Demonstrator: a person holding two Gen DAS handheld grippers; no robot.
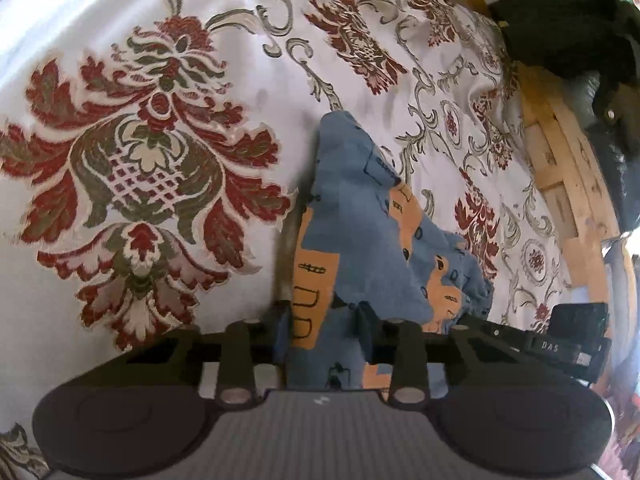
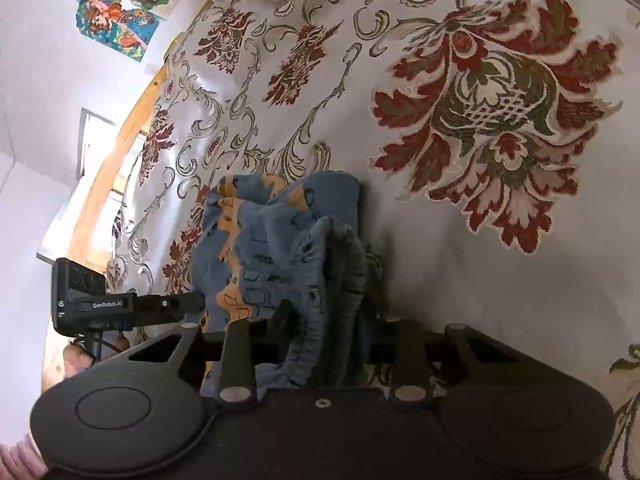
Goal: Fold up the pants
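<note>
Small blue pants (image 1: 352, 200) with orange patches and dark drawn marks hang bunched above the floral bedspread. My left gripper (image 1: 324, 320) is shut on one part of the cloth, which runs up between its fingers. In the right wrist view the same pants (image 2: 276, 240) show their gathered elastic waistband, and my right gripper (image 2: 324, 320) is shut on that waistband. The other gripper's black body (image 2: 96, 300) shows at the left, close beside the cloth; likewise the other gripper (image 1: 560, 340) sits at the lower right of the left wrist view.
The white bedspread (image 1: 140, 152) with red and green floral motifs covers the whole surface below. A wooden bed frame (image 1: 560, 168) runs along its edge. Dark clothing (image 1: 560, 20) lies at the top right corner. Coloured pictures (image 2: 116, 4) hang on the white wall.
</note>
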